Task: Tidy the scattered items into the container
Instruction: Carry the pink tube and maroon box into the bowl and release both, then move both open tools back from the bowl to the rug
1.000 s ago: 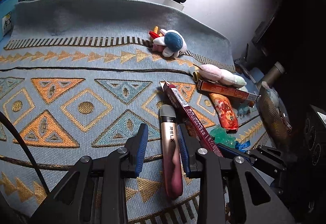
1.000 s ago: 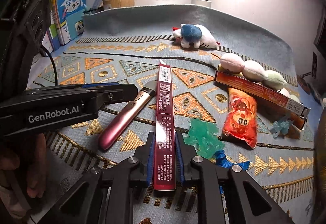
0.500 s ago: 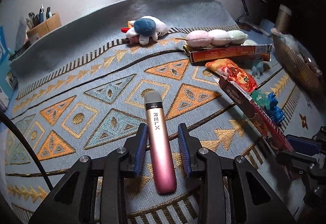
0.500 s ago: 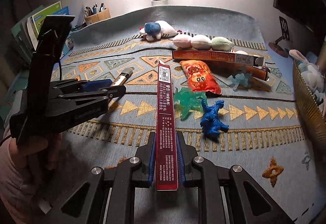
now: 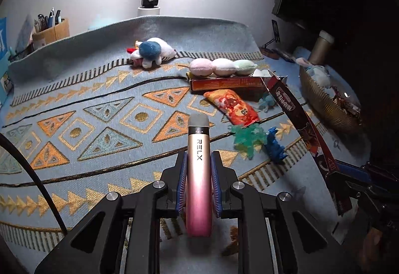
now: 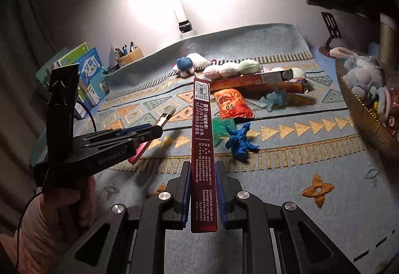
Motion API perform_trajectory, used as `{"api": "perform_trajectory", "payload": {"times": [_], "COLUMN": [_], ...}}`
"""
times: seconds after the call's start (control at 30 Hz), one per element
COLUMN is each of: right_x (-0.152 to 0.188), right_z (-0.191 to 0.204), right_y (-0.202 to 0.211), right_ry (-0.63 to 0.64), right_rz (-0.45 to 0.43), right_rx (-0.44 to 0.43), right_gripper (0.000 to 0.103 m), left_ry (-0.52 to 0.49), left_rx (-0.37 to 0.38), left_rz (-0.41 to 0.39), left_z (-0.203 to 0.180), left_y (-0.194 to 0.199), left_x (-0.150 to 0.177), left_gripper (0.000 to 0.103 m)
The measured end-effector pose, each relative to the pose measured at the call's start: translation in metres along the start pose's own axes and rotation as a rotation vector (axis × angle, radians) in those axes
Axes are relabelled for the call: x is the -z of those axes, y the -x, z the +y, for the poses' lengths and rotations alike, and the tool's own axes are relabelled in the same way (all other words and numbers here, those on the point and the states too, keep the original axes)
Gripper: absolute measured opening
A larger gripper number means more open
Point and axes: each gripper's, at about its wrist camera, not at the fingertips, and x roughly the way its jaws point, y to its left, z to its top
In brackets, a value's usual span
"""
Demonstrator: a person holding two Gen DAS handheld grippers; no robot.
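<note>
My left gripper is shut on a pink-gold RELX vape stick and holds it above the patterned cloth. My right gripper is shut on a long dark red box, lifted off the cloth; the box also shows in the left wrist view. The left gripper with the vape shows at the left of the right wrist view. The gold wire basket with plush toys stands at the right, also in the left wrist view.
On the cloth lie a blue dinosaur, a green jelly toy, an orange snack pack, an orange box, a three-ball plush and a blue-white plush. A lamp base, a pen holder and books stand behind.
Both grippers have risen and pulled back from the cloth. The left one closed on the vape stick and lifted it. The right one carried the red box up and rightward.
</note>
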Motion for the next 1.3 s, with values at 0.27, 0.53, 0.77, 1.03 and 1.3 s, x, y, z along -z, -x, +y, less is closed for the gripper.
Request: {"api": "perform_trajectory", "payload": {"times": [0.27, 0.53, 0.77, 1.03, 1.3], "right_x": [-0.017, -0.037, -0.046, -0.045, -0.022], "right_z": [-0.062, -0.162, -0.229, -0.248, -0.253], "right_y": [0.09, 0.171, 0.164, 0.137, 0.158], "right_ry": [-0.084, -0.309, -0.478, -0.531, -0.601], "right_rz": [-0.208, -0.363, -0.306, -0.259, -0.323], "right_rx": [0.185, 0.393, 0.441, 0.365, 0.329], "right_gripper": [0.018, 0.018, 0.018, 0.049, 0.055], "left_ry": [-0.078, -0.187, -0.197, 0.007, 0.074], "left_rx": [0.172, 0.343, 0.431, 0.532, 0.519], "left_rz": [-0.161, -0.162, -0.067, 0.032, 0.041], "left_z": [-0.084, -0.186, -0.241, -0.237, -0.207], "left_y": [0.034, 0.008, -0.054, -0.102, -0.085], "left_x": [-0.053, -0.098, -0.107, -0.119, -0.105], "left_gripper": [0.016, 0.016, 0.016, 0.036, 0.036]}}
